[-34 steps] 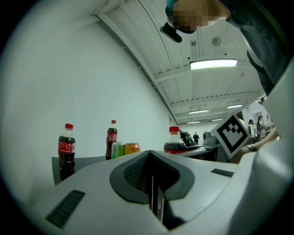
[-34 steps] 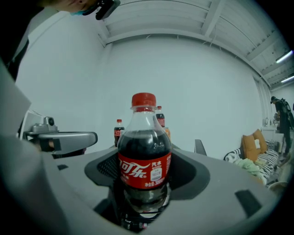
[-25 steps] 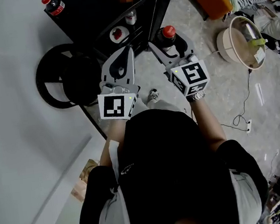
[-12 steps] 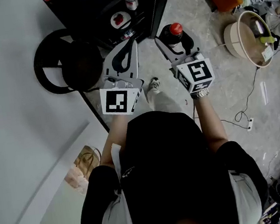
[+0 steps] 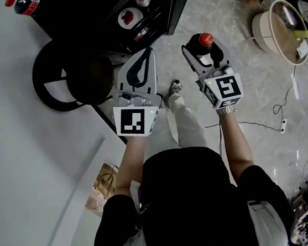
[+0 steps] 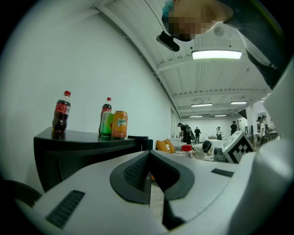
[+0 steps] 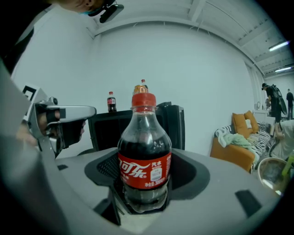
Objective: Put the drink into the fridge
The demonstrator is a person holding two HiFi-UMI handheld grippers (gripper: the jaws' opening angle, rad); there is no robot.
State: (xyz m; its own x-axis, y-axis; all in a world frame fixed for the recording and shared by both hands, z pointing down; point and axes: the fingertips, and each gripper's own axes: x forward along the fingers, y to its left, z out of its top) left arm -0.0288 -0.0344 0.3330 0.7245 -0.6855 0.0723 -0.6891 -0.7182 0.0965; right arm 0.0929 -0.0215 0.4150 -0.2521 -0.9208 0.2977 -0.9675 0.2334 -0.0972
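1. Overhead, in the head view, the person stands on a pale stone floor [image 5: 235, 104] holding a gripper in each hand, both reaching forward side by side.
2. The left gripper [image 5: 146, 53] has its jaws together with nothing in them.
3. The right gripper [image 5: 207, 49] has its jaws clamped on the cola bottle [image 5: 205, 41], which is upright with its red cap on top and held off the floor.
4. The black fridge [image 5: 91, 16] is just ahead of both grippers, with shelves showing on the side facing them. The held bottle is outside it, near its front right corner.
5. A spare cola bottle [image 5: 23, 4] stands on the fridge top, and a round cream basket [image 5: 268, 36] sits on the floor well to the right.
6. Next, the left gripper view shows the two jaws meeting at their tips, with only floor visible past them.
7. On the fridge top stand the spare cola bottle, then a third bottle [image 6: 106, 105] just behind a green can [image 6: 107, 125], with an orange can [image 6: 120, 124] touching or nearly touching the green one.
8. The held bottle's red cap and the right gripper's marker cube [image 6: 239, 147] show at the right.
9. Last, the right gripper view has the cola bottle filling the centre, its lower body pinched between the dark pads [image 7: 106, 170] below the red label.
10. The left gripper is at the left edge and the fridge is behind the bottle. An orange sofa [image 7: 239, 149] stands to the right.
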